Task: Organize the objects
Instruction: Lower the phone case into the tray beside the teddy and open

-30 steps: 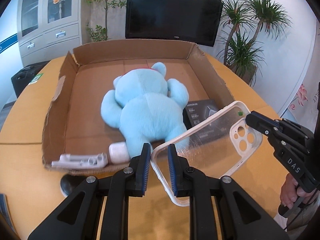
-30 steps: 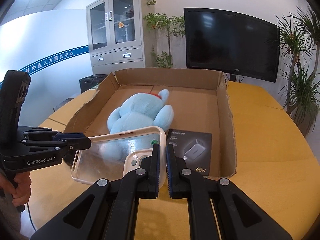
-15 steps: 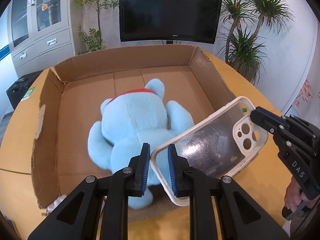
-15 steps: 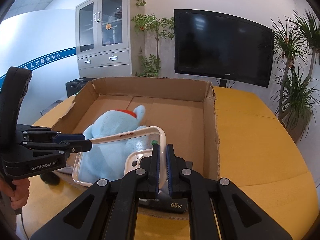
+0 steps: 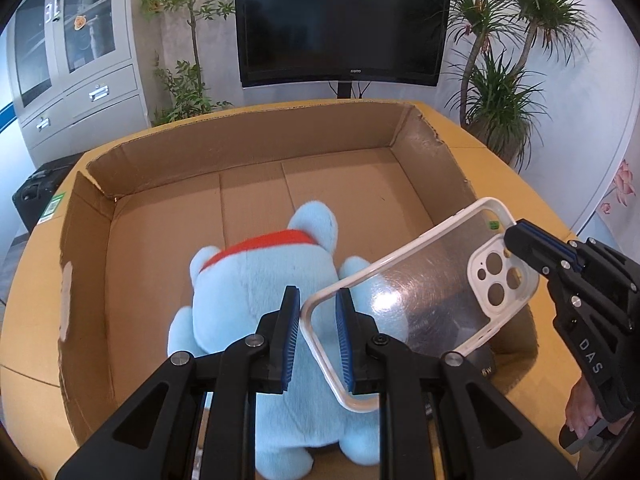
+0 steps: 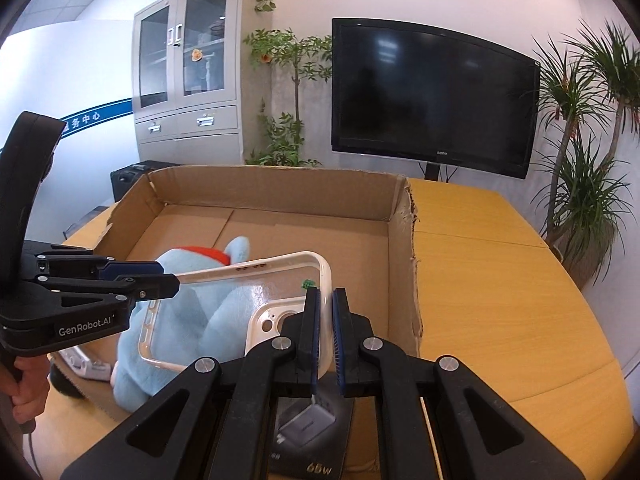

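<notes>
A clear phone case [image 5: 420, 292] with a white rim is held level above the open cardboard box [image 5: 248, 152]. My left gripper [image 5: 318, 340] is shut on its plain end. My right gripper [image 6: 325, 336] is shut on its camera end; the case [image 6: 224, 296] also shows in the right wrist view. Below the case lies a light blue plush toy [image 5: 260, 300] with a red collar, face down in the box. A black charger package [image 6: 308, 432] lies in the box's near right corner, partly hidden by my fingers.
The box sits on a yellow wooden table [image 6: 500, 280]. A white object [image 6: 86, 364] lies in the box's near left corner. A black TV [image 5: 340, 24], a grey cabinet [image 5: 68, 60] and potted plants [image 5: 504, 92] stand behind the table.
Both grippers have carried the case forward and higher, from the box's near edge to over the plush toy. The near wall of the box has dropped out of the left wrist view.
</notes>
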`<state>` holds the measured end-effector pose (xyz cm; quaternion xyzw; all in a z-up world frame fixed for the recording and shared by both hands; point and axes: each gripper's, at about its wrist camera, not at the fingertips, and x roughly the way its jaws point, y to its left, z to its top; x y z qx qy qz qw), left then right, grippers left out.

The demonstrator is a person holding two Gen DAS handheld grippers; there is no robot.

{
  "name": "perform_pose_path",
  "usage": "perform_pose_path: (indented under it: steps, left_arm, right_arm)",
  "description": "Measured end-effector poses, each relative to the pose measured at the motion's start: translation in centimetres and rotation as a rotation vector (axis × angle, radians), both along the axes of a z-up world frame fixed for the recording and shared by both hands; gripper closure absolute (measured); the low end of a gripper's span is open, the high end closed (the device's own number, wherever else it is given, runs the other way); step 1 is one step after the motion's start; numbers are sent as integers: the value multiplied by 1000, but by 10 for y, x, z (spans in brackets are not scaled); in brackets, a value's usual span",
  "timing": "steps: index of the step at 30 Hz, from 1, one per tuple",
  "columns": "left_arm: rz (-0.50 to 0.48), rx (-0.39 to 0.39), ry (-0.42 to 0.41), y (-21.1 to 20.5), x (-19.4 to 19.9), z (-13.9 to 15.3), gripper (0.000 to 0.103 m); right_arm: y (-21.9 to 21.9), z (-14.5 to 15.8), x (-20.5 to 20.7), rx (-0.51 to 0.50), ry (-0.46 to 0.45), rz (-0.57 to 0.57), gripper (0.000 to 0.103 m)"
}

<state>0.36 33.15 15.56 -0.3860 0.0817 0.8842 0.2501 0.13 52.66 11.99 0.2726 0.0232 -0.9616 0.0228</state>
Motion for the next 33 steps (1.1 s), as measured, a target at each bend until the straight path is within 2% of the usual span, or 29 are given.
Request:
perform_pose_path:
  steps: [14, 18, 19, 21, 22, 23, 24, 25, 26, 30, 32, 33]
  left_arm:
    - [-2, -22, 10, 15, -8, -8, 88]
    - [-1, -13, 8, 16, -9, -7, 86]
    - [5, -16, 10, 16, -9, -7, 84]
    - [13, -14, 11, 15, -9, -6, 66]
    - [22, -9, 22, 13, -8, -4, 60]
    - [32, -3, 36, 11, -7, -2, 42]
    - [41, 7, 52, 8, -4, 2, 29]
    - [46, 16, 65, 5, -2, 5, 26]
    - [50, 26, 78, 2, 1, 10, 26]
    - [71, 60, 117, -18, 18, 31, 22]
    - [91, 84, 140, -32, 27, 40, 20]
    - [109, 102, 153, -43, 33, 46, 19]
  right_arm:
    - [4, -34, -37, 11, -82, -16, 98]
    - [7, -44, -44, 16, -137, -15, 98]
    - [8, -45, -44, 14, -147, -16, 98]
    - [11, -46, -44, 1, -165, -21, 97]
    - [12, -45, -43, -7, -172, -22, 93]
    - [14, -44, -42, -15, -179, -19, 81]
    - [15, -42, -40, -25, -179, -22, 72]
    - [16, -38, -35, -31, -159, -28, 56]
    - [17, -34, -31, -33, -137, -34, 47]
    - [17, -9, -6, -48, -54, -43, 36]
    - [16, 3, 7, -66, -19, -40, 24]
    - [16, 10, 17, -74, 5, -39, 22]
